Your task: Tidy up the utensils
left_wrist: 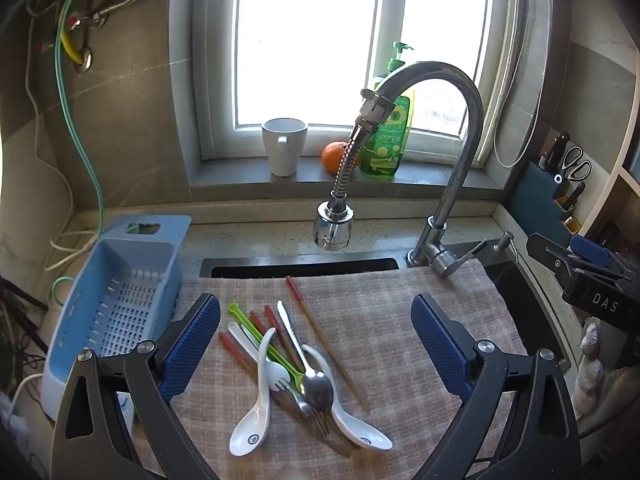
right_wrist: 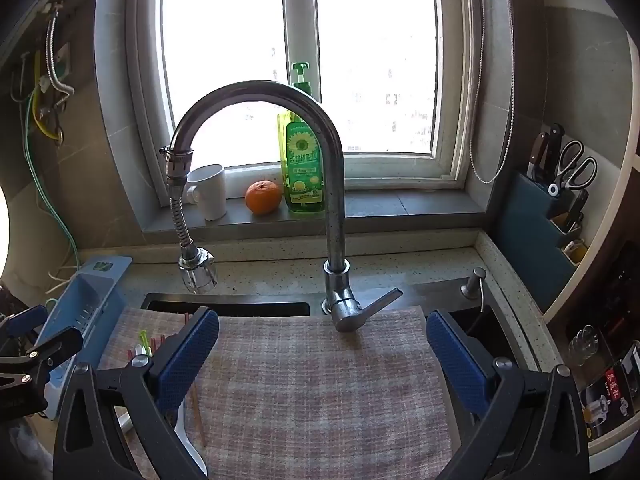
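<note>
On the far left a blue basket (left_wrist: 120,292) with holes in its bottom sits on the counter, just beside a checked cloth (left_wrist: 380,320). The cloth lies flat over the sink (left_wrist: 304,266).

The left gripper (left_wrist: 316,350) hangs over the cloth with its two blue pads (left_wrist: 192,348) spread very wide. Nothing is between them and they touch nothing. Under the gap lies a pile of utensils on the cloth. From left to right there are red chopsticks (left_wrist: 236,354), a white spoon (left_wrist: 254,412), a green stick (left_wrist: 264,342), a white fork (left_wrist: 276,374), a metal fork (left_wrist: 304,408), a metal spoon (left_wrist: 310,376), another white spoon (left_wrist: 352,420) and a long wooden chopstick (left_wrist: 328,340). They lie crossed on top of each other, and the long chopstick sits a little to the right of the rest.

The right gripper (right_wrist: 322,358) hangs over the bare right part of the cloth. Its pads (right_wrist: 460,364) are also spread very wide, holding nothing and touching nothing. In its view the pile peeks out past its left pad.

Behind the cloth a shiny tap (left_wrist: 440,128) bends over the sink. On the window sill stand a white mug (left_wrist: 284,146), an orange (left_wrist: 338,156) and a green soap bottle (left_wrist: 386,136). Far right, a dark holder (right_wrist: 552,216) keeps knives and scissors (right_wrist: 572,168).
</note>
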Demonstrator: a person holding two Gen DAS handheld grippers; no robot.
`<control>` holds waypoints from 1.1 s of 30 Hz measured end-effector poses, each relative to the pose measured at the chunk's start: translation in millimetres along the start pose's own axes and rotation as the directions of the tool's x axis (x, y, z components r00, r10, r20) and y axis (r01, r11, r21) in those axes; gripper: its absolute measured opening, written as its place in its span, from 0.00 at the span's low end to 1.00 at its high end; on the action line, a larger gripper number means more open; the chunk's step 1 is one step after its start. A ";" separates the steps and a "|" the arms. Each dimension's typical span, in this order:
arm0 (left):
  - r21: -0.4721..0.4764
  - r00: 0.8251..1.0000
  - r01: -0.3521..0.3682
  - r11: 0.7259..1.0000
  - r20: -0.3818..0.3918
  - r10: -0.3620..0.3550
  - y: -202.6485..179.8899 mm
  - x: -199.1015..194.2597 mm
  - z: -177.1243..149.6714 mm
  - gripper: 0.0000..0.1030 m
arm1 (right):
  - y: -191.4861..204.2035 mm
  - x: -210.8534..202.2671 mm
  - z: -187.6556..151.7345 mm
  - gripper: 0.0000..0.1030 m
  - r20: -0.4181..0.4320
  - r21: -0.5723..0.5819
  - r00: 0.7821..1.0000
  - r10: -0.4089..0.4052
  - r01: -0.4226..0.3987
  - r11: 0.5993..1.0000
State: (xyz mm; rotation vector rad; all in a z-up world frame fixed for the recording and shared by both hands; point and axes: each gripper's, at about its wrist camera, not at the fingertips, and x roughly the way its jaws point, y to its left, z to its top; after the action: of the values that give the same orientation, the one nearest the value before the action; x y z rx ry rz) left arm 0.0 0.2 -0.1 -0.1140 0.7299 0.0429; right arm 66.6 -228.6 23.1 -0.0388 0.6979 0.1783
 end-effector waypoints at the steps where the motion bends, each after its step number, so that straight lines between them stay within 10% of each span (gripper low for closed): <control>1: -0.001 1.000 -0.002 1.000 0.000 0.002 -0.6 -0.2 -0.6 0.94 | 0.6 0.1 -0.2 1.00 0.000 0.000 1.000 -0.001 0.001 1.000; 33: -0.001 1.000 0.000 1.000 0.001 0.000 -1.4 7.3 -4.2 0.94 | 3.6 3.1 -0.1 1.00 -0.007 -0.008 1.000 -0.004 0.004 1.000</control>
State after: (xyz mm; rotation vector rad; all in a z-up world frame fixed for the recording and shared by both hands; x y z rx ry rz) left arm 2.7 -1.6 -8.0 -0.1149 0.7289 0.0438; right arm 68.2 -224.6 21.2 -0.0482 0.7043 0.1772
